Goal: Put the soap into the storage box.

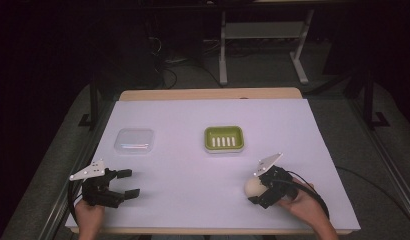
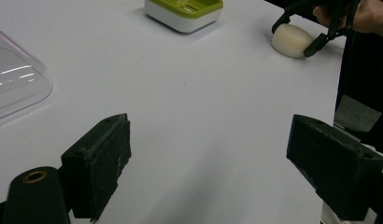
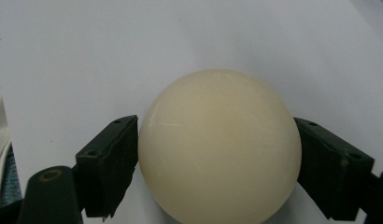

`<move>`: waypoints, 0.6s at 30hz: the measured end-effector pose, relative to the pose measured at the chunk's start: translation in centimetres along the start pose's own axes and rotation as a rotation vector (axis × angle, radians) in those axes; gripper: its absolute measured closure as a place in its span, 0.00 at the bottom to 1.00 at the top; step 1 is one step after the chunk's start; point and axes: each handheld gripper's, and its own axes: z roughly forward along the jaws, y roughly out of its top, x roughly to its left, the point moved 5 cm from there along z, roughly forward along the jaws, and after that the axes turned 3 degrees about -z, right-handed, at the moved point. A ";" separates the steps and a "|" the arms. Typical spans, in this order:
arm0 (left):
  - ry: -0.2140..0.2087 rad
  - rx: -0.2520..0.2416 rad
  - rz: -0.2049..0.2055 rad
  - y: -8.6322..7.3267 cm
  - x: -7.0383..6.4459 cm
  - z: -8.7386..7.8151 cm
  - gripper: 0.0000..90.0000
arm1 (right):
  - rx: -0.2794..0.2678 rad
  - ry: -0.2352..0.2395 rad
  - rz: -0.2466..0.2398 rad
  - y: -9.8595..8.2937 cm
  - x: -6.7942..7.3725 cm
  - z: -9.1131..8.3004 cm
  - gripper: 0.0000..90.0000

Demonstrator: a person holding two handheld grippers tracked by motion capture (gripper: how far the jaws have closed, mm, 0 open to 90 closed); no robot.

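Observation:
A cream, rounded bar of soap (image 1: 252,188) (image 3: 220,144) sits at the table's front right, at or just above the white surface. My right gripper (image 1: 254,189) (image 3: 217,170) is shut on it, one jaw pressing each side. From the left gripper view, the soap (image 2: 290,40) rests low near the sheet. A green soap dish (image 1: 209,131) (image 2: 182,13) with a slotted top stands mid-table, empty. My left gripper (image 1: 133,182) (image 2: 210,144) hovers at the front left, open, with nothing between its jaws.
A clear plastic lid (image 1: 135,140) (image 2: 14,88) lies left of the dish, beyond my left gripper. A white sheet (image 1: 183,170) covers the wooden table. Table legs and cables stand on the dark floor behind the far edge.

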 end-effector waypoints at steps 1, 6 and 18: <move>0.000 0.000 0.000 0.0 0.0 0.0 0.15 | 0.001 -0.003 -0.002 0.0 0.0 0.0 0.20; 0.000 0.000 0.001 0.0 0.0 0.0 0.15 | 0.009 -0.009 -0.003 0.0 0.0 0.1 0.24; 0.000 0.001 0.004 0.0 0.0 0.0 0.15 | 0.013 -0.023 -0.020 0.0 0.1 0.1 0.26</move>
